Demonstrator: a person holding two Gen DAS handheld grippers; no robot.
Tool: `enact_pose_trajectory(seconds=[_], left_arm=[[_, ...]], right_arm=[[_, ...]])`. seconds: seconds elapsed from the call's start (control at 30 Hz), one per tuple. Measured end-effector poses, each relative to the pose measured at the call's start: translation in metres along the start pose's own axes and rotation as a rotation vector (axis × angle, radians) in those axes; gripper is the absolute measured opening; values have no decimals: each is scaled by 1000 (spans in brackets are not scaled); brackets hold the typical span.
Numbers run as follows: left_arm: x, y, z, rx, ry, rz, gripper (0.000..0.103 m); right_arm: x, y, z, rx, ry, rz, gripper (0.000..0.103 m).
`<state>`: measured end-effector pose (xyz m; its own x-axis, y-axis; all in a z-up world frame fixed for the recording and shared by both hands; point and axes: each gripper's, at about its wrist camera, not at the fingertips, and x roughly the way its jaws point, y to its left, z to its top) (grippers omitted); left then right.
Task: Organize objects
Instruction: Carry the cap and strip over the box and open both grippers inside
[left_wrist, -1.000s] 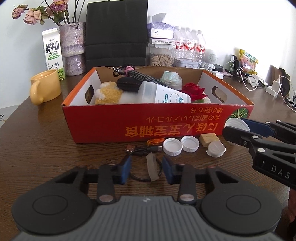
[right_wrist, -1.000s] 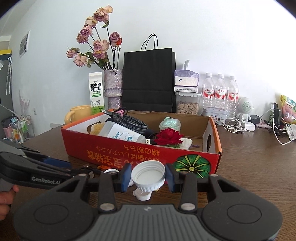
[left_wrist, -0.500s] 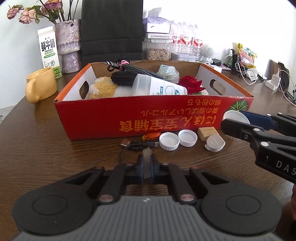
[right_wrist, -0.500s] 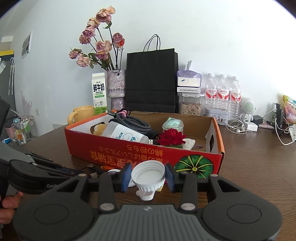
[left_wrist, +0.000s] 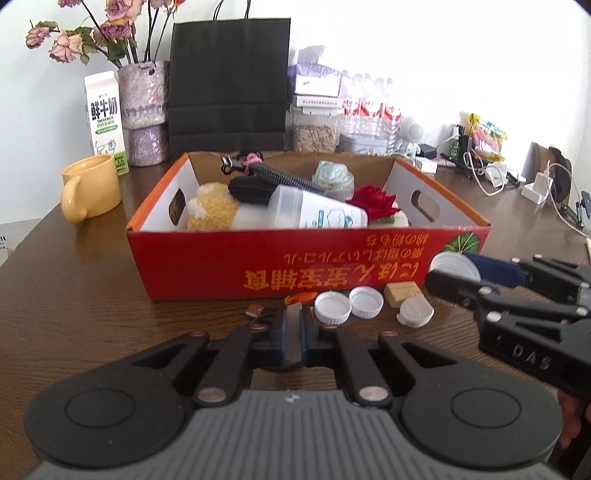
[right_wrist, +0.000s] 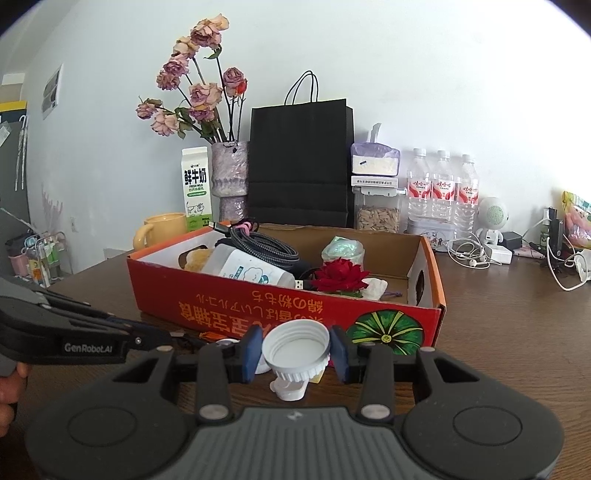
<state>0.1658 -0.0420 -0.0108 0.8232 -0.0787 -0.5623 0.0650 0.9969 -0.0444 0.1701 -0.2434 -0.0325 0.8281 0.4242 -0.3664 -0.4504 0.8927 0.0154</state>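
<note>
My left tool (left_wrist: 294, 334) is pinched nearly closed on a thin grey tab (left_wrist: 294, 325) of a black cable (left_wrist: 258, 320), whose USB plug lies on the tabletop (left_wrist: 74, 314) just ahead of my fingers. My right tool (right_wrist: 296, 350) is spread wide around a large white lid (right_wrist: 296, 345), both blue pads pressed to its ribbed rim, its hollow side facing up and toward me; it is lifted clear of the wood.

Just past the left tool, in front of the red cardboard box (left_wrist: 258, 266), sit two small white caps (left_wrist: 332, 309) side by side, hollow up, then a tan block (left_wrist: 402, 293) and a white flip-top cap (left_wrist: 415, 313). An orange wrapped sweet (left_wrist: 301, 297) lies against the foot of the box.

Inside the box I see a white bottle (left_wrist: 317, 214) lying on its side, a braided grey cable (left_wrist: 277, 175), a red rose (left_wrist: 376, 203) and a yellow plush toy (left_wrist: 212, 210).

Behind the box stand a yellow mug (left_wrist: 90, 186), a milk carton (left_wrist: 105, 122), a vase of dried flowers (left_wrist: 144, 110) and a black paper bag (left_wrist: 229, 85).
</note>
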Motion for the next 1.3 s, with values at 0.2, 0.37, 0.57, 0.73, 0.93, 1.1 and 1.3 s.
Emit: enact_pose_trajectory(seconds=[0.2, 0.37, 0.57, 0.73, 0.93, 1.1, 1.3], left_arm=[[-13, -1, 16, 4, -58, -19, 7], [-20, -4, 32, 2, -109, -30, 8], [-21, -8, 52, 0, -158, -46, 7], [-18, -14, 68, 2, -193, -62, 8], [-3, -21, 86, 1, -214, -78, 8], [16, -23, 101, -6, -218, -83, 8], [41, -21, 114, -19, -219, -92, 8]], right_arm=[[-6, 3, 8, -6, -27, 5, 38], [-7, 6, 20, -11, -51, 8, 38], [-4, 6, 37, -18, -85, 2, 38], [3, 1, 52, -16, -103, -12, 38], [20, -7, 66, -9, -108, -25, 38], [41, -16, 78, 1, -117, -34, 38], [66, -30, 88, 28, -115, -53, 38]])
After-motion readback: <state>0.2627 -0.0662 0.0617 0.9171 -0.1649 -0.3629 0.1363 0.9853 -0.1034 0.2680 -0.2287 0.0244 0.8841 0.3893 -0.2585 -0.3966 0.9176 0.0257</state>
